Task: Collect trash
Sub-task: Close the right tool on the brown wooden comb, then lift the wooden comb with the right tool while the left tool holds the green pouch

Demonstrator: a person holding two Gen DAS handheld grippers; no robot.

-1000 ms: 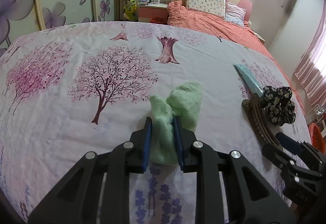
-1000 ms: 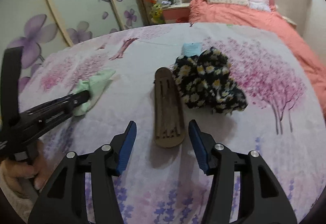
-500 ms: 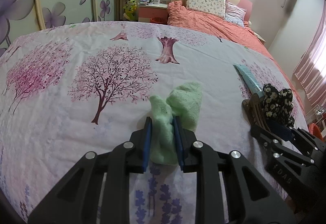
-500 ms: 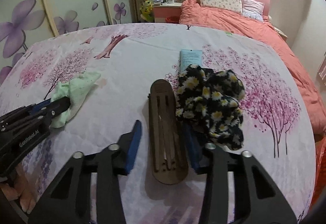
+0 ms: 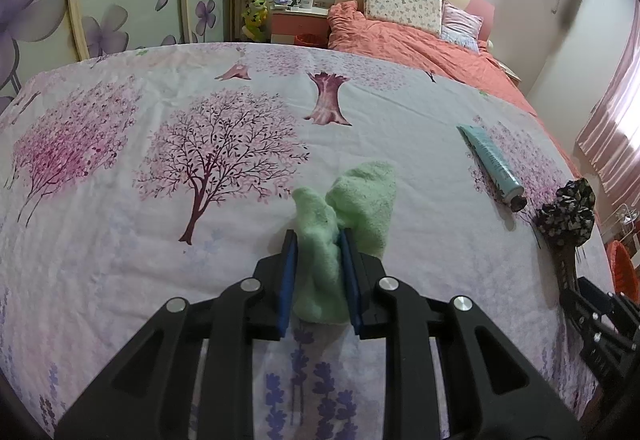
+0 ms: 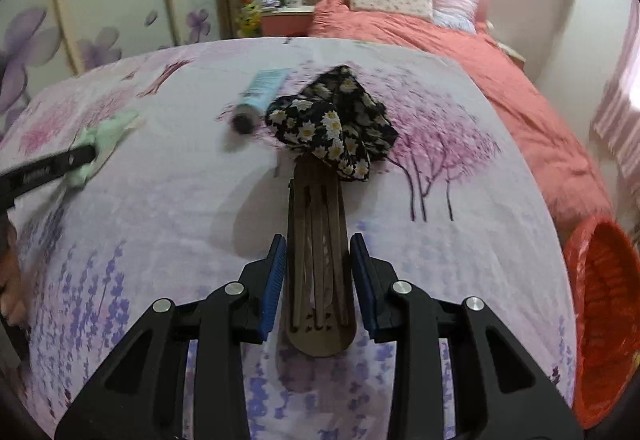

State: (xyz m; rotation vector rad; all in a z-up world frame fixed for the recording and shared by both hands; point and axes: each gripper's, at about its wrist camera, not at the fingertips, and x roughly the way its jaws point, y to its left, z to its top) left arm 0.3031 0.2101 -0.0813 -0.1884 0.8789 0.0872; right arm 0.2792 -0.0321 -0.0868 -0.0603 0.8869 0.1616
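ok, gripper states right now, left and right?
Left gripper: shut on the green cloth.
Right gripper: around the brown wooden piece, lifted off the bed; a slight gap shows, so grip cannot be told.

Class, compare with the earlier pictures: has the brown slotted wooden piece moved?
Yes. The wooden piece now rises off the bedsheet, lifting the floral cloth clear of the blue tube.

L gripper: jaws closed tight on green cloth, low over the bed, pointing fwd. R gripper: jaws narrowed around brown wooden piece, pads just beside its sides, contact unclear; piece tilted up off the bed. R gripper at far right edge of L view. Bare hand behind L gripper.
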